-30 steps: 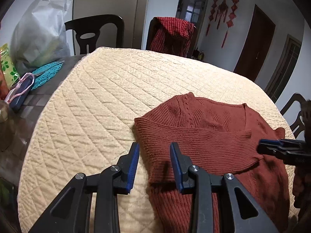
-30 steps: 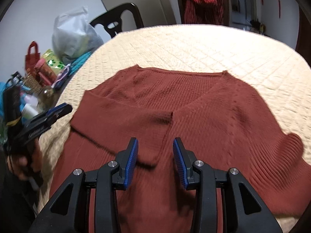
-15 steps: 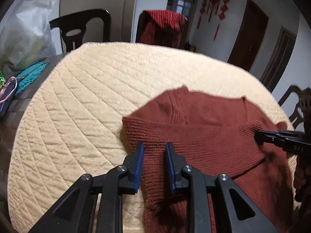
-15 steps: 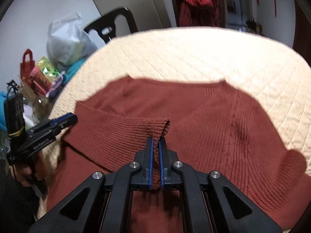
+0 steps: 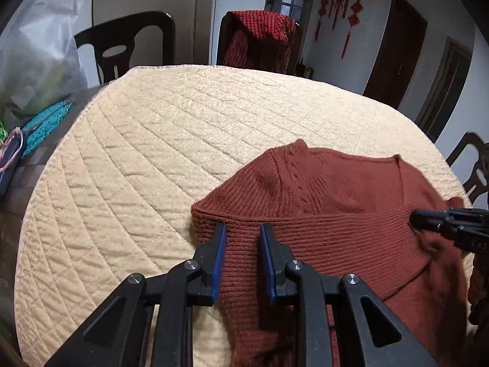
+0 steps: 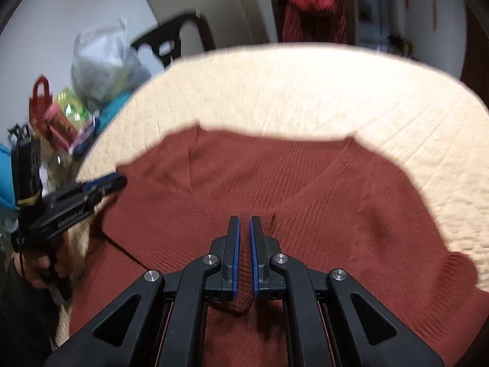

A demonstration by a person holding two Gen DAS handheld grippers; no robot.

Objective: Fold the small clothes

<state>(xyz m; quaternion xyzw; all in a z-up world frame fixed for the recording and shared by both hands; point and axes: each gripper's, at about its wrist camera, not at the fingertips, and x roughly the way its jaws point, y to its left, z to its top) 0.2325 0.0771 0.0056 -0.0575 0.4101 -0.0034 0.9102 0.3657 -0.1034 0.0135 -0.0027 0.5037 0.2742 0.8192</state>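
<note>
A rust-red knit sweater (image 5: pixel 336 202) lies on a cream quilted table cover (image 5: pixel 152 159), its left sleeve folded across the chest. My left gripper (image 5: pixel 241 232) sits over the folded sleeve near the shoulder, jaws partly closed with knit between them. My right gripper (image 6: pixel 244 229) is nearly shut, pinching the sleeve cuff (image 6: pixel 243 275) between its blue pads. The right gripper also shows in the left wrist view (image 5: pixel 428 218), and the left one in the right wrist view (image 6: pixel 104 183). The right wrist view is blurred.
Dark chairs (image 5: pixel 122 46) stand behind the table, one draped with a red checked garment (image 5: pixel 262 36). A plastic bag (image 5: pixel 33 55), a teal mat (image 5: pixel 45 122) and small packages (image 6: pixel 64 116) crowd the table's left side. Another chair (image 5: pixel 470 165) stands at the right.
Both grippers closed in on the folded sleeve. The right one pinched the cuff and moved forward over the chest. The left moved onto the sleeve's shoulder end and narrowed.
</note>
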